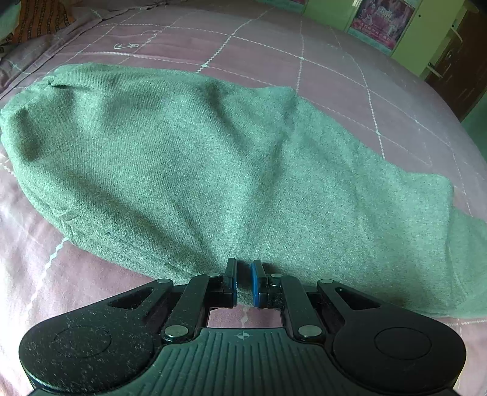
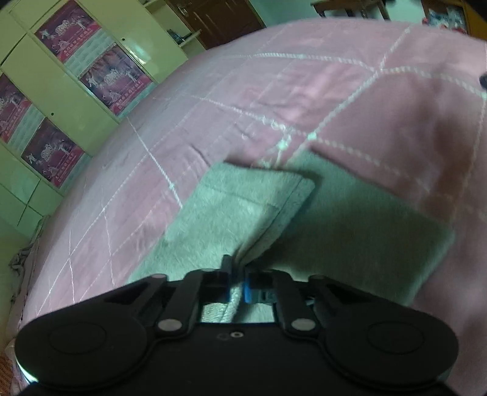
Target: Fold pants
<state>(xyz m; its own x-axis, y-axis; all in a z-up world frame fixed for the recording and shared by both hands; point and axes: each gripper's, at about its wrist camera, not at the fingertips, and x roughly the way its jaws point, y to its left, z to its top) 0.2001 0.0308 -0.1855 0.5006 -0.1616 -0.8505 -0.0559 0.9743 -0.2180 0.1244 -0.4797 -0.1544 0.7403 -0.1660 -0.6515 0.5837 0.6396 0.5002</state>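
Green woollen pants (image 1: 188, 158) lie folded lengthwise across a pink quilted bedspread (image 1: 334, 61). My left gripper (image 1: 243, 265) is at their near edge, shut on the cloth, which fills the narrow gap between the blue pads. In the blurred right wrist view, my right gripper (image 2: 239, 265) is shut on a seamed edge of the pants (image 2: 231, 213). A flap of the cloth rises from the jaws and lies over the layer below. The bedspread (image 2: 304, 91) stretches beyond it.
A light green wardrobe (image 2: 61, 91) with dark red posters stands along the bed's far side, also seen as the wardrobe (image 1: 383, 21). A brown door (image 1: 462, 61) is at the right. An orange patterned cloth (image 1: 42, 21) lies at the top left.
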